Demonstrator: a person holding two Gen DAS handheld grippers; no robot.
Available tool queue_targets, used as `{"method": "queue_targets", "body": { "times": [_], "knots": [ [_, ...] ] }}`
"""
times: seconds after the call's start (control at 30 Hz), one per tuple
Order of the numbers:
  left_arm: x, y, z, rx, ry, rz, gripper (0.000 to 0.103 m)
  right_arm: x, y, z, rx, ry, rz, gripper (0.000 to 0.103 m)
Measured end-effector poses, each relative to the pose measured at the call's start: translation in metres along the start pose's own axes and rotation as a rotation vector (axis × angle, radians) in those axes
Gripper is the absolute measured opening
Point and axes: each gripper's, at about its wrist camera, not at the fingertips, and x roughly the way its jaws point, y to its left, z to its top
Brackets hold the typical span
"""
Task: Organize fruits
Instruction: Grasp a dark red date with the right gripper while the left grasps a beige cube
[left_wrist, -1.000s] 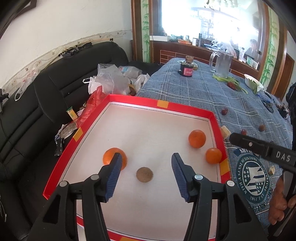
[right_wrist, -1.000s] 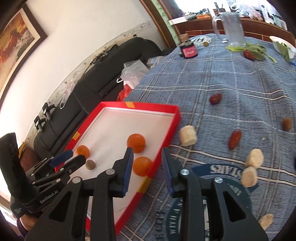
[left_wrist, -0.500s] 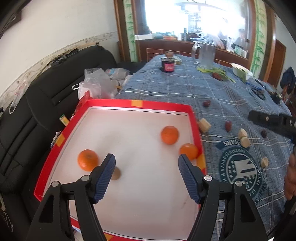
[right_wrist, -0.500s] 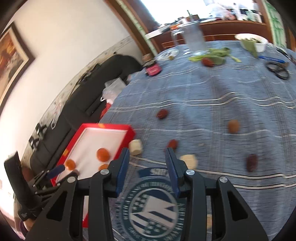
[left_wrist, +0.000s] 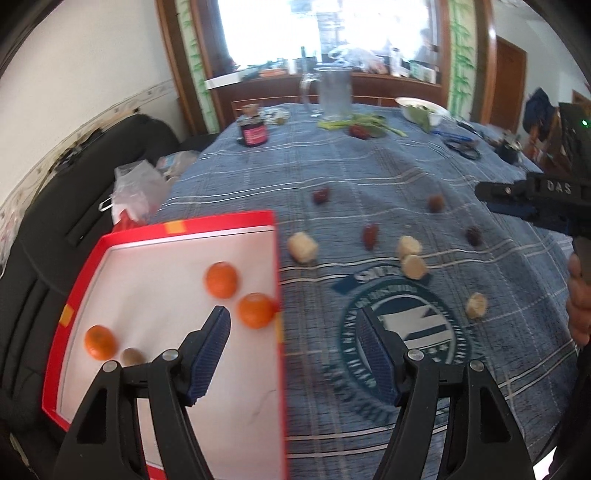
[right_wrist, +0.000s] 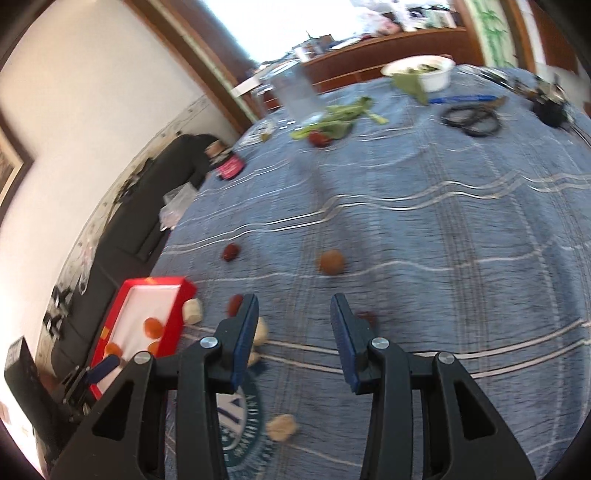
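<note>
1. Hanging over the right edge of the red tray (left_wrist: 275, 266), the left gripper (left_wrist: 295, 325) has its two blue-padded fingers spread wide with nothing between them.
2. Inside the tray are three oranges: one near the middle (left_wrist: 221, 279), one touching the right wall (left_wrist: 255, 310) and one by the left wall (left_wrist: 99, 341).
3. A small brown round fruit (left_wrist: 132, 356) sits just beside the left orange.
4. The tray rests on a blue checked tablecloth (left_wrist: 369, 173) at the table's left side, next to a black sofa (left_wrist: 74, 177).
5. The right gripper (right_wrist: 293, 314) is open too, holding nothing, above the cloth and well away from the tray (right_wrist: 177, 317).
6. A brown round fruit (right_wrist: 331, 261) lies on the cloth ahead of the right gripper, between its fingers in that view.
7. Dark red fruits (left_wrist: 370, 235) and pale cut chunks (left_wrist: 303, 248) are scattered on the cloth to the right of the tray.
8. Farther back stand a clear jug (left_wrist: 334, 92), a dark jar (left_wrist: 253, 132), a white bowl (left_wrist: 421, 109) and some green leaves (left_wrist: 365, 122).
9. A person's hand (left_wrist: 578, 295) shows at the right edge of the left camera's view.
</note>
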Motion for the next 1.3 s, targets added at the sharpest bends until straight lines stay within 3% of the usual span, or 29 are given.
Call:
{"method": "queue_targets", "body": {
  "times": [0.2, 0.47, 0.87, 1.17, 1.3],
  "knots": [
    [0.010, -0.034, 0.005, 0.065, 0.017, -0.034, 0.070, 0.006, -0.026, 0.002, 0.084, 0.050, -0.034, 0.043],
    [0.024, -0.060, 0.011, 0.114, 0.033, -0.079, 0.070, 0.022, -0.023, -0.002, 0.070, 0.103, -0.049, 0.043],
    [0.043, -0.071, 0.021, 0.118, 0.044, -0.174, 0.069, 0.043, -0.019, -0.009, 0.021, 0.148, -0.140, 0.043],
    [0.064, -0.083, 0.031, 0.135, 0.070, -0.218, 0.038, 0.046, -0.007, -0.013, -0.066, 0.119, -0.229, 0.035],
    [0.072, -0.087, 0.029, 0.144, 0.088, -0.232, 0.032, 0.049, 0.004, -0.018, -0.150, 0.109, -0.304, 0.033]
  ]
}}
